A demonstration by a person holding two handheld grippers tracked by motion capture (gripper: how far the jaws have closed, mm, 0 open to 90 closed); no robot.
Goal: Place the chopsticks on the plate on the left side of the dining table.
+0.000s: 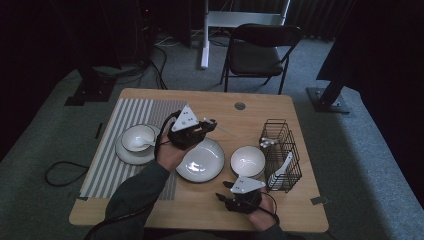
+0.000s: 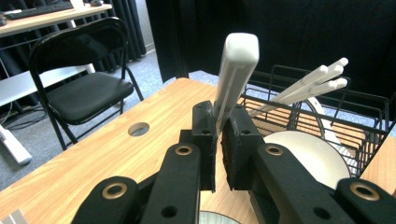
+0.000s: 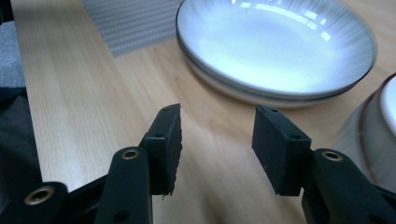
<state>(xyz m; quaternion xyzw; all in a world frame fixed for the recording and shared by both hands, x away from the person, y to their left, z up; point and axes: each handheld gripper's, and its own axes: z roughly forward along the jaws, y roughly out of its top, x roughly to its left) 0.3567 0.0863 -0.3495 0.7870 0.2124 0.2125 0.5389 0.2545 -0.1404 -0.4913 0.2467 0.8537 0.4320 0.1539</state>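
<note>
My left gripper (image 1: 210,123) hovers above the far rim of the centre plate (image 1: 201,160), shut on a white stick-like utensil (image 2: 236,74) that looks like a pair of chopsticks held together. Its thin end (image 1: 223,130) pokes right toward the wire basket (image 1: 281,150). More white chopsticks (image 2: 317,79) and a white spoon (image 1: 283,165) stand in that basket. My right gripper (image 1: 222,196) is low near the table's front edge, open with nothing between its jaws (image 3: 215,140), which point at the plate (image 3: 280,46).
A white bowl (image 1: 247,161) sits between plate and basket. At the left, a bowl (image 1: 137,138) with a spoon (image 1: 145,144) rests on a plate on the striped placemat (image 1: 125,115). A black folding chair (image 1: 260,50) stands beyond the table.
</note>
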